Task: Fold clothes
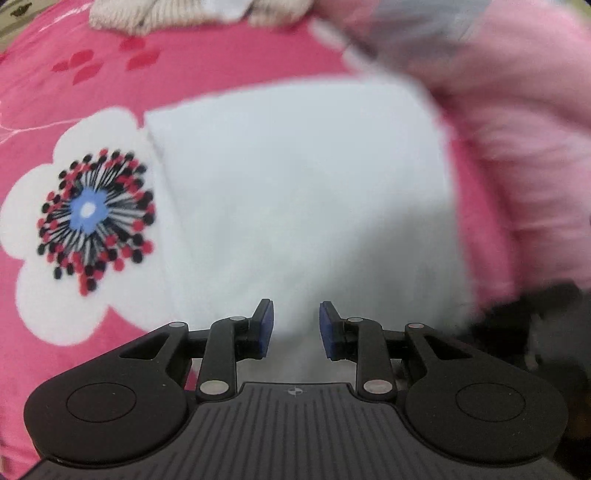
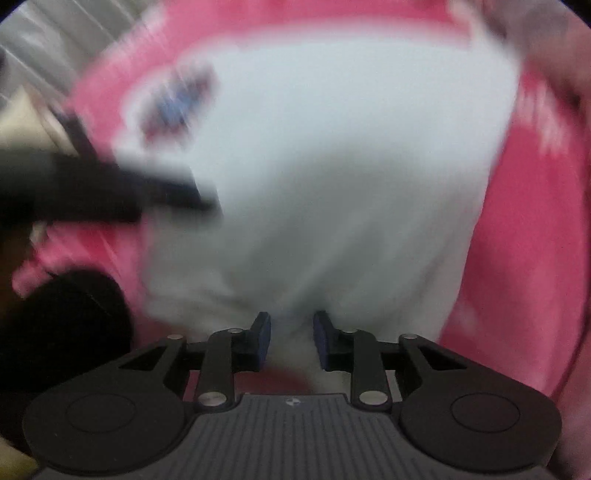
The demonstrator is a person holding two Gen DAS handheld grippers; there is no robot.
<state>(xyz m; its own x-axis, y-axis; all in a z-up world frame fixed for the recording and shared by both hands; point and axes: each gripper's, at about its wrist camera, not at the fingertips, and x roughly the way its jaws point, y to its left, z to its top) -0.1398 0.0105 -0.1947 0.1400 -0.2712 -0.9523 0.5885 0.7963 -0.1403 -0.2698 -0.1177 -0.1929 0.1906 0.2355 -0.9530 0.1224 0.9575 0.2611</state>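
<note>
A folded white garment lies on a pink bedsheet. In the left wrist view my left gripper points down at the garment's near edge. Its blue pads stand apart, with white cloth showing in the gap and no clear pinch. The right wrist view is blurred. There the white garment bunches toward my right gripper, whose pads press on a ridge of the cloth. A dark smeared shape at the left of that view is the left gripper, over the garment's left side.
The sheet bears a large white flower print left of the garment. A fluffy pink garment lies to the right, and a beige knit piece at the far edge. A black rounded object sits at the lower left of the right wrist view.
</note>
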